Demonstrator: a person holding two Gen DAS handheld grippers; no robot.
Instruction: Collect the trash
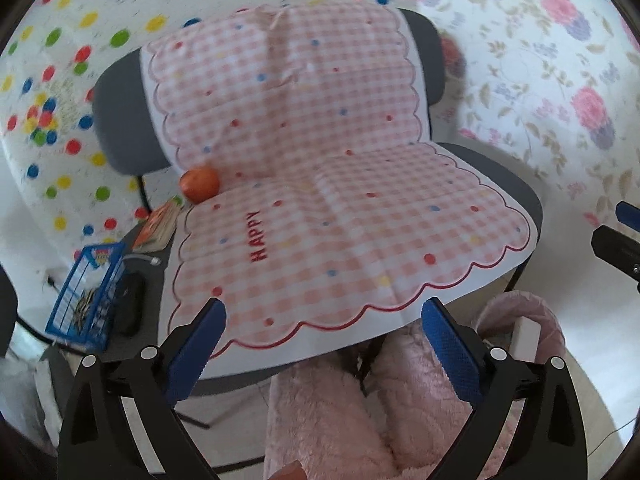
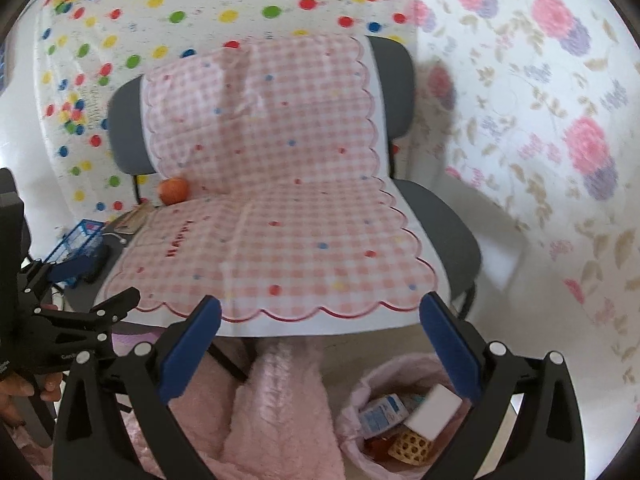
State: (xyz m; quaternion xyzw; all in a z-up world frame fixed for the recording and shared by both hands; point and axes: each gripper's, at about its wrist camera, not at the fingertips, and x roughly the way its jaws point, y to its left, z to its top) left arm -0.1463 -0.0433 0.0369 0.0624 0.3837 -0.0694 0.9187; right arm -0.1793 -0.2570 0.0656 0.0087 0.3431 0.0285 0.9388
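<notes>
Both claws, left (image 1: 320, 334) and right (image 2: 320, 330), gape wide, holding nothing. Cartons fill the pink trash bag (image 2: 362, 390) below the chair (image 2: 448, 220), where an orange (image 2: 173, 190) sits.

Both grippers spread wide, nothing between the pads.

Left gripper (image 1: 322, 346) held level and pointing forward, blue-padded fingers (image 1: 196, 354) far apart, black linkage arms splayed to either side, jaws empty. Right gripper (image 2: 320, 342) in matching pose: blue pads (image 2: 450, 346) wide apart, jaws empty. Seen from the right wrist view, left gripper body at the left edge, gripped from below by the left hand (image 2: 18, 394), fingertips curled around the handle. Seen from the left wrist view, only a black-and-blue tip of the right gripper visible at the right edge.
</notes>
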